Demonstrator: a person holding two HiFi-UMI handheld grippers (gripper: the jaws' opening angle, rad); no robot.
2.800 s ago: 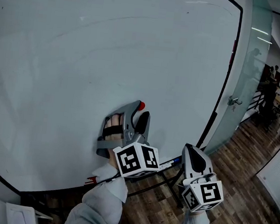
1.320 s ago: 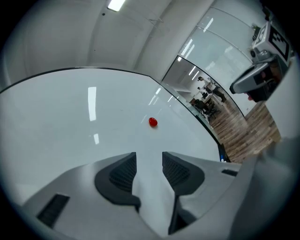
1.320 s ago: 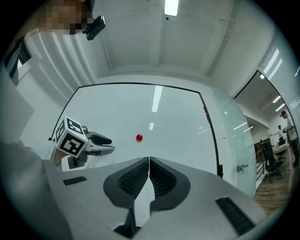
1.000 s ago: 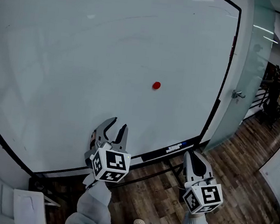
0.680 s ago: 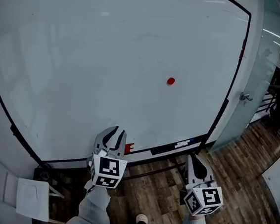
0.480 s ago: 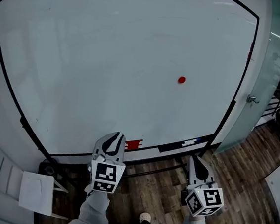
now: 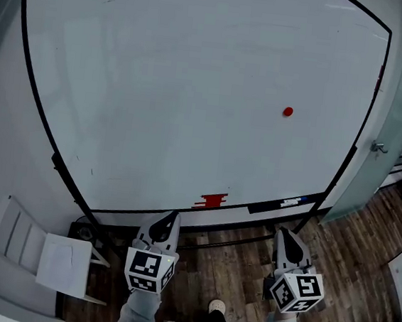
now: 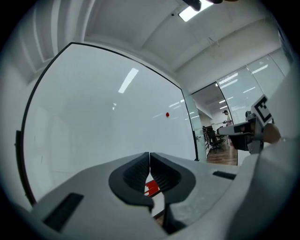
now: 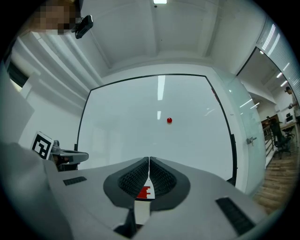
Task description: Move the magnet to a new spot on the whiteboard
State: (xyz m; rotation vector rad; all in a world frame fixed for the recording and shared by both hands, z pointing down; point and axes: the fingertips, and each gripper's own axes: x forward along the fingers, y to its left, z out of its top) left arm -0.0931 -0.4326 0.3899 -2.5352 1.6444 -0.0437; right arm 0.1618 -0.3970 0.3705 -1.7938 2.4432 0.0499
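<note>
The magnet (image 7: 287, 111) sits on the whiteboard (image 7: 195, 84), in its right part and somewhat above mid-height, with bare board all round it; no tool touches it. Both tools hang low, below the board's bottom edge and over the wooden floor (image 7: 348, 251), well apart from the magnet.

The left gripper (image 7: 171, 219) has just been closing and its jaws now meet, with nothing between them (the red seen under them in the left gripper view is the red block (image 7: 212, 200) on the board's ledge, far behind the tips). The right gripper (image 7: 283, 234) is likewise clenched on nothing; its own view shows the two pads pressed together, the same red block showing in the gap beneath them and the magnet high above them on the board.

Judged from this, the placing looks done: the magnet holds by itself on the board and the hands are drawn off; the step in hand is the withdrawal, or a pause. If another move were wanted, it would call for opening one pair of jaws, reaching up and to the right, and closing squarely on the small round knob; a skewed approach could slide it across the slick surface rather than lift it.
</note>
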